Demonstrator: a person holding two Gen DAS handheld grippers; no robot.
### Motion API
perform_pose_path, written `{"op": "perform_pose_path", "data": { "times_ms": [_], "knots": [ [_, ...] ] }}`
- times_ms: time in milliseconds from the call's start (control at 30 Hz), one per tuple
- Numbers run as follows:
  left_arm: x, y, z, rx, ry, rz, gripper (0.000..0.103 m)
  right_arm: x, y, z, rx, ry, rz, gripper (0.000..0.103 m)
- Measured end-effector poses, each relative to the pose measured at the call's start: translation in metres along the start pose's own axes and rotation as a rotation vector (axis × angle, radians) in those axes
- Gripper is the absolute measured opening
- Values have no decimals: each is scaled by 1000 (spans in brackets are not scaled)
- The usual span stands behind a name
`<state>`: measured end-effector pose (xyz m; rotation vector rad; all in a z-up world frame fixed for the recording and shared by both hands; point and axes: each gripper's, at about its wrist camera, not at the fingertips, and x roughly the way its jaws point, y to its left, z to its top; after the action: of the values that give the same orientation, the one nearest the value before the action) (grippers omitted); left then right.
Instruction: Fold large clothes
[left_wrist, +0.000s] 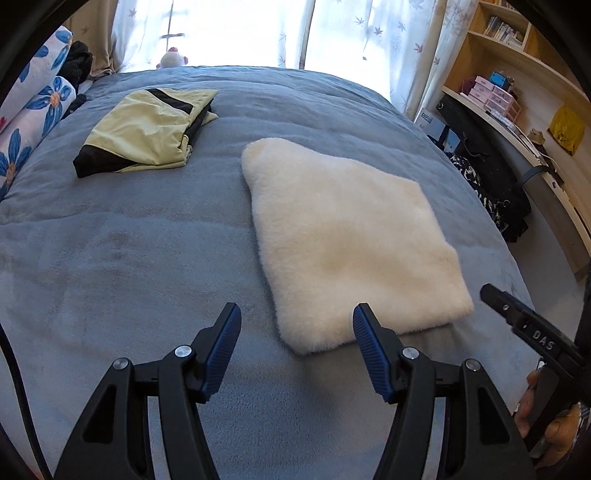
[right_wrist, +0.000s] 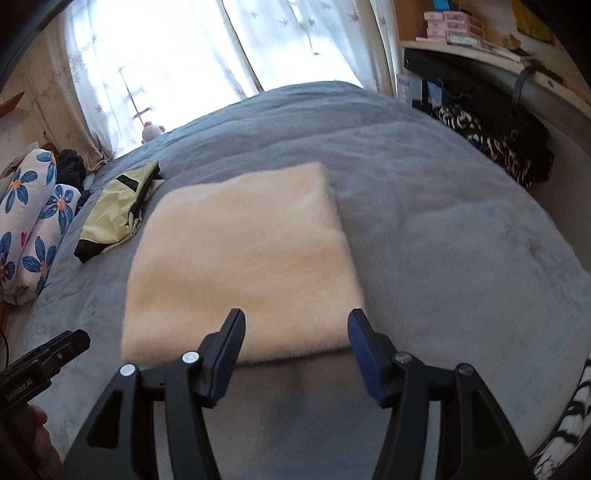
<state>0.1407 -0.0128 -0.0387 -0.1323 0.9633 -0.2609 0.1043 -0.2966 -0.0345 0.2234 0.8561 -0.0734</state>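
A cream fluffy garment (left_wrist: 343, 236) lies folded into a flat square on the blue-grey bed cover (left_wrist: 122, 258). My left gripper (left_wrist: 293, 317) hovers open above the cover, just short of the garment's near left corner, with nothing between its fingers. In the right wrist view the same cream garment (right_wrist: 240, 258) lies ahead, and my right gripper (right_wrist: 295, 321) stands open above its near edge, holding nothing. The right gripper's tip (left_wrist: 496, 295) shows at the right of the left wrist view, beside the garment's near right corner.
A folded yellow-green and black garment (left_wrist: 147, 133) lies at the far left of the bed. Flower-print bedding rolls (left_wrist: 29, 122) line the left edge. A desk with dark clothes hanging (left_wrist: 491, 192) and shelves (left_wrist: 509, 44) stand to the right. Curtains (left_wrist: 236, 33) hang behind.
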Motion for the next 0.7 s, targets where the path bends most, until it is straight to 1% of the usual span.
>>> {"op": "perform_pose_path", "data": {
  "times_ms": [100,167,200,267,300,333,367,467,533,600,700],
  "knots": [
    [-4,1,10,-2,2,2,61,-6,-2,16,-14,-3,24,59],
    [-8,4,16,-1,-1,-15,61,-6,-3,28,-32,17,38,60],
    [-10,5,20,4,-3,-22,62,-6,-3,32,-33,25,52,61],
    [-13,7,27,4,-10,-28,62,-6,-6,45,-18,48,117,66],
    [-13,9,31,-3,-7,-32,65,-6,-8,49,-9,55,137,69],
    [-12,12,35,-16,-1,-38,73,-6,-10,54,-2,61,149,69],
    [-11,14,39,-32,4,-50,79,-6,-13,61,3,65,155,70],
    [-8,23,50,-79,23,-99,79,-6,-23,75,28,69,175,72],
    [-3,26,57,-83,42,-126,80,-3,-31,83,51,79,199,79],
    [3,28,63,-88,60,-149,81,3,-38,88,72,103,219,83],
    [15,30,69,-93,86,-172,81,16,-52,95,107,139,243,84]
  ]
}}
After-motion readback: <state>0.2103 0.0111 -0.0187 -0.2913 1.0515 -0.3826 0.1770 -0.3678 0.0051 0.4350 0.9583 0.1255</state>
